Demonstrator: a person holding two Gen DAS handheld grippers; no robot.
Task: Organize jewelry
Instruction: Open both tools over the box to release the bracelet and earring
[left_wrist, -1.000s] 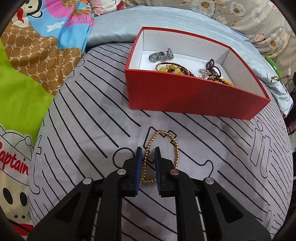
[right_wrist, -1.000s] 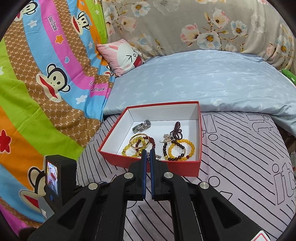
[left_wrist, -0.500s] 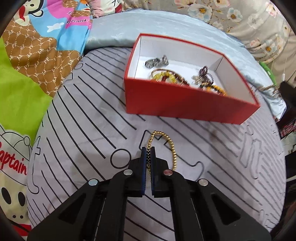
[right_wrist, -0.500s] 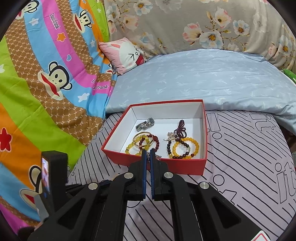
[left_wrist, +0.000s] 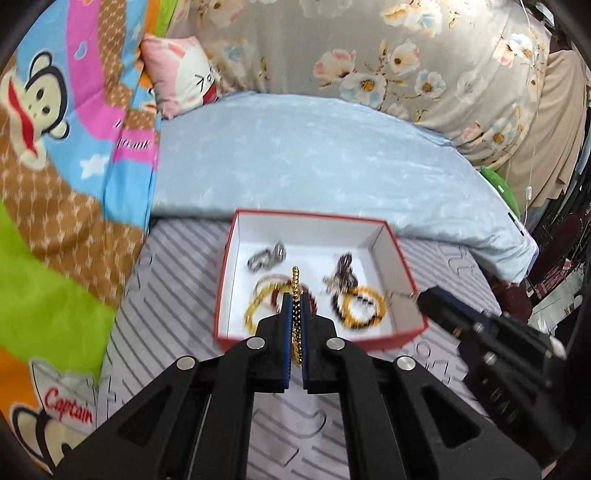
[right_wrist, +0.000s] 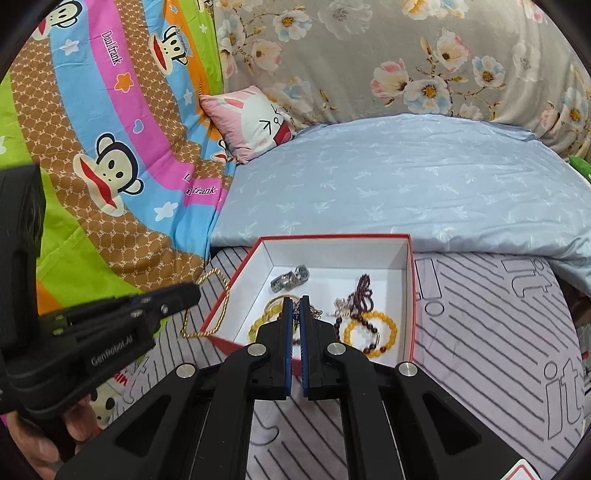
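Note:
My left gripper (left_wrist: 294, 295) is shut on a gold bead bracelet (left_wrist: 295, 284) and holds it lifted in front of the red box (left_wrist: 406, 258). From the right wrist view the left gripper (right_wrist: 192, 293) is left of the box (right_wrist: 412, 288) with the gold bracelet (right_wrist: 221, 299) hanging from it beside the box's left wall. My right gripper (right_wrist: 294, 301) is shut on a thin silver chain (right_wrist: 317, 314) over the box's near edge; it also shows in the left wrist view (left_wrist: 424, 299). Inside lie a silver watch (right_wrist: 290, 278), yellow bead bracelets (right_wrist: 369, 332) and a dark bead strand (right_wrist: 362, 291).
The box stands on a striped grey-and-white sheet (right_wrist: 498, 332). A light blue quilt (right_wrist: 406, 177) lies behind it. A colourful monkey-print blanket (right_wrist: 110, 147) covers the left side, with a pink pillow (right_wrist: 255, 118) at the back.
My left gripper closed on the gold bracelet and lifted it off the sheet toward the box. My right gripper stayed shut and moved slightly closer to the box.

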